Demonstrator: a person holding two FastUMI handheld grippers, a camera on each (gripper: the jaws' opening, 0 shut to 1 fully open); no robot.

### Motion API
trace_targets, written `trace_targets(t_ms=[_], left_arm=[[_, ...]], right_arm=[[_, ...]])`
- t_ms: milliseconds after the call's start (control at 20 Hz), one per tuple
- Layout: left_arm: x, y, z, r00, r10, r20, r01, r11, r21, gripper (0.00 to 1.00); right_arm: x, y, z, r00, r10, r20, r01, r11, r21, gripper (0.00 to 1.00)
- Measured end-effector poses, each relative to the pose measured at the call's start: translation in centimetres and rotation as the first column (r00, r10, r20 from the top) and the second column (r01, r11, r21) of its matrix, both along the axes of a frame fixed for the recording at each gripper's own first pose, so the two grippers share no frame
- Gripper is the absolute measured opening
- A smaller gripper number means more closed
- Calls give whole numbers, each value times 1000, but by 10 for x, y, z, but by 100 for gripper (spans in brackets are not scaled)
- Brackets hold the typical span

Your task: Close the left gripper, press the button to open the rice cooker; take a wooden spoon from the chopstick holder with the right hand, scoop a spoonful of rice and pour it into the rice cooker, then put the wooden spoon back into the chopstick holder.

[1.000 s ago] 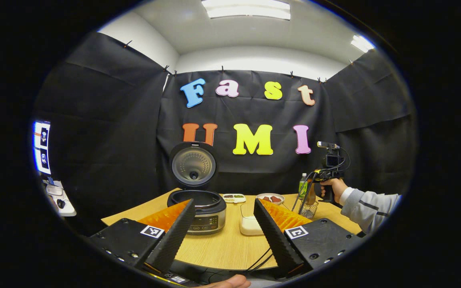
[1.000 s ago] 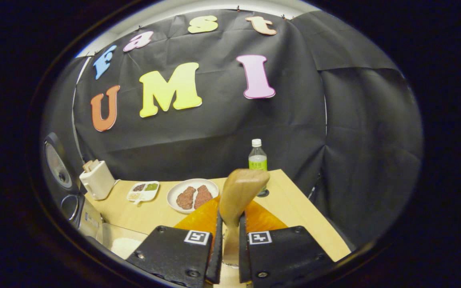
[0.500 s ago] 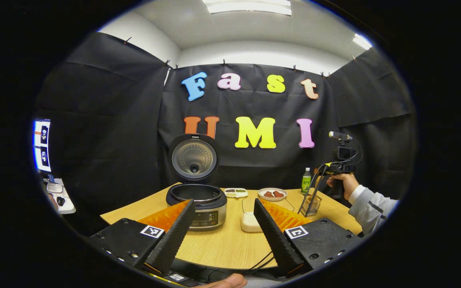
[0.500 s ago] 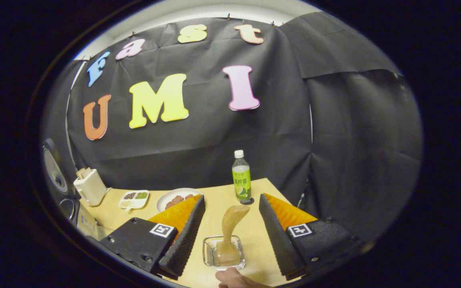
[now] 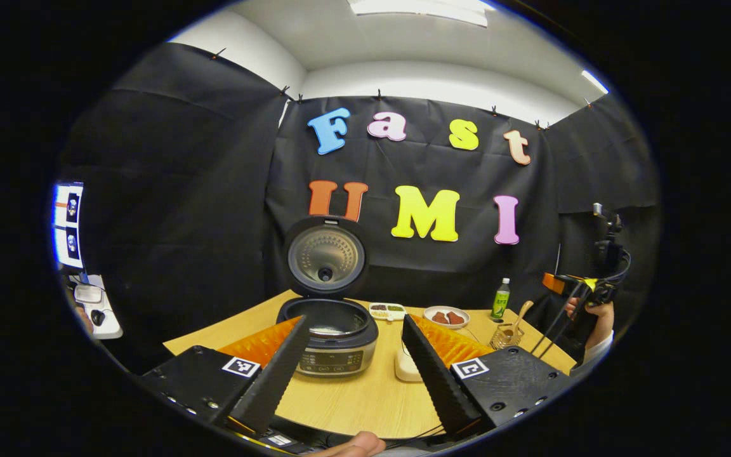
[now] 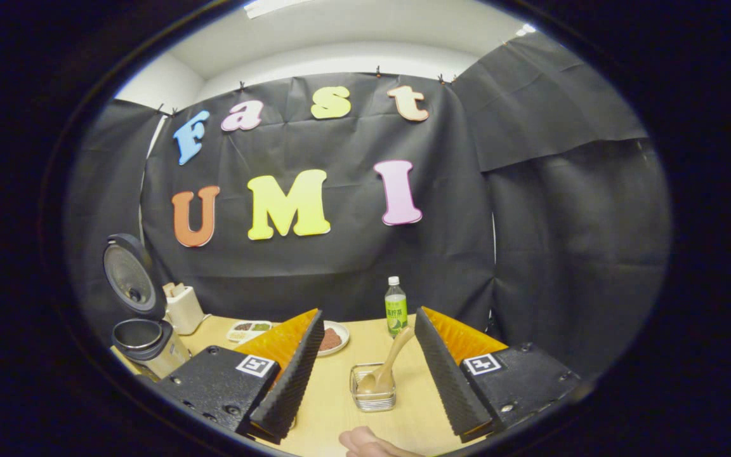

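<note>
Wooden table (image 6: 340, 406) has bare room around the holder (image 6: 372, 388), where the spoon (image 6: 388, 368) now leans, released. Right gripper (image 6: 368, 384) has backed off, jaws wide; left gripper (image 5: 353, 368) gapes before the open cooker (image 5: 334, 330).

Walls: black cloth (image 5: 169, 190) hangs on three sides of the booth, pinned along its top edge with small clips.
Upper wall: plain white wall (image 5: 441, 82) shows above the cloth.
Ceiling: white, with a long bright light panel (image 5: 419, 6) overhead and a second light (image 5: 594, 81) off to the right.
Table: light wood table (image 5: 353, 397) with a rounded front edge.
Left side: a lit screen (image 5: 67, 225) stands beside the cloth, above a white shelf of small items (image 5: 96, 308).
</note>
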State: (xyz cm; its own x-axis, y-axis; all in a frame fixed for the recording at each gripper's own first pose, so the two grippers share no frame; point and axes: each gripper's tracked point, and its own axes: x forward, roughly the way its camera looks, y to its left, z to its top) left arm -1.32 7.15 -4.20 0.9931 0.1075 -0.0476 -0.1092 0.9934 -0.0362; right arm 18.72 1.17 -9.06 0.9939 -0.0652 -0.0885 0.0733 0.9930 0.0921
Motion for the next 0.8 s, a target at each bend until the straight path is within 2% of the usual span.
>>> trace_targets(t_ms=[100,150,200,350,400,500,550,800], left_arm=[[6,4,16,1000,5,12,-5,1000,9,94],[9,3,24,1000,0,15,-1,1000,14,94],[13,4,33,1000,-4,22,4,1000,17,94],[23,6,60,999,-20,42,18,999,27,94],[26,7,69,999,-19,51,17,999,27,94],[36,10,91,997,-20,80,17,999,38,94],[42,11,104,995,-24,99,20,999,44,94],[85,21,142,995,-37,96,35,999,26,94]], right_arm=[[-27,10,-4,999,33,0,-33,999,-6,90],[-38,12,-5,999,38,-1,-38,999,-9,93],[-48,14,-6,999,45,6,-45,999,-17,90],[-75,28,-10,996,93,10,-93,996,-4,90],[-81,31,-12,994,106,12,-106,994,8,93],[-91,33,-16,993,121,15,-121,993,17,90],[-94,31,-19,993,121,14,-121,993,12,93],[-106,18,-14,993,117,21,-117,993,0,90]])
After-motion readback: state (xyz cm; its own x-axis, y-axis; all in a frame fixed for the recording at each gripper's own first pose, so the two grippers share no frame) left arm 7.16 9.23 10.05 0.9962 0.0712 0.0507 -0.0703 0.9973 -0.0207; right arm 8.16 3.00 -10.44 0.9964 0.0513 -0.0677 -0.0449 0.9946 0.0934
